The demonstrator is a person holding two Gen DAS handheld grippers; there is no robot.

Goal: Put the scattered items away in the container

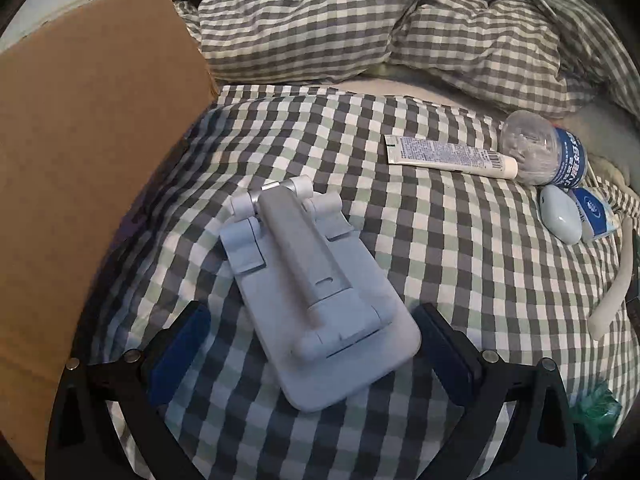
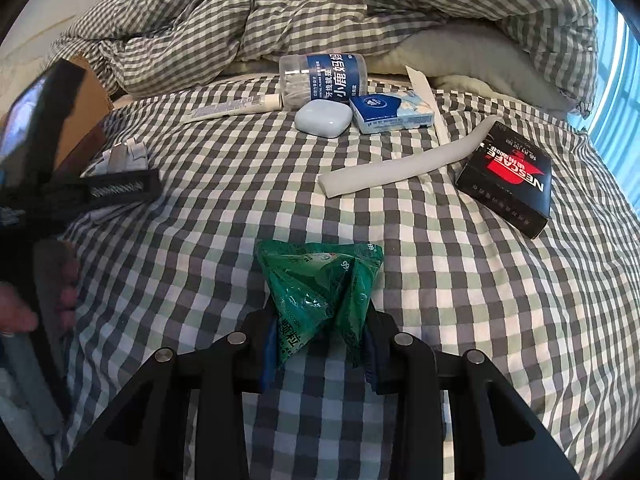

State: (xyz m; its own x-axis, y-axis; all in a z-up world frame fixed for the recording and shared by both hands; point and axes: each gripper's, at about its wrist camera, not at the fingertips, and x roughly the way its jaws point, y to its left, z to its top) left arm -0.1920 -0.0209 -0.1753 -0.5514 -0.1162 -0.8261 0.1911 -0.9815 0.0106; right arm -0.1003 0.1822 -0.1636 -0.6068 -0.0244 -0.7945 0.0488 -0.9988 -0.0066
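While the right gripper (image 2: 320,354) clenches a crumpled green foil sachet (image 2: 320,288) above the checked bed (image 2: 460,280), the left gripper's (image 1: 312,344) fingers straddle, released, a folded white plastic phone stand (image 1: 316,280) beside the brown cardboard box (image 1: 88,152).

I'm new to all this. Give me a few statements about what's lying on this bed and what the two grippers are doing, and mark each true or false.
1. The right gripper is pinching a green packet. True.
2. The left gripper is clamped on the white phone stand. False: its jaws stand open on either side of it.
3. The black Nescafe box lies inside the cardboard box. False: it lies on the checked bedcover.
4. The white tube lies beside the clear jar. True.
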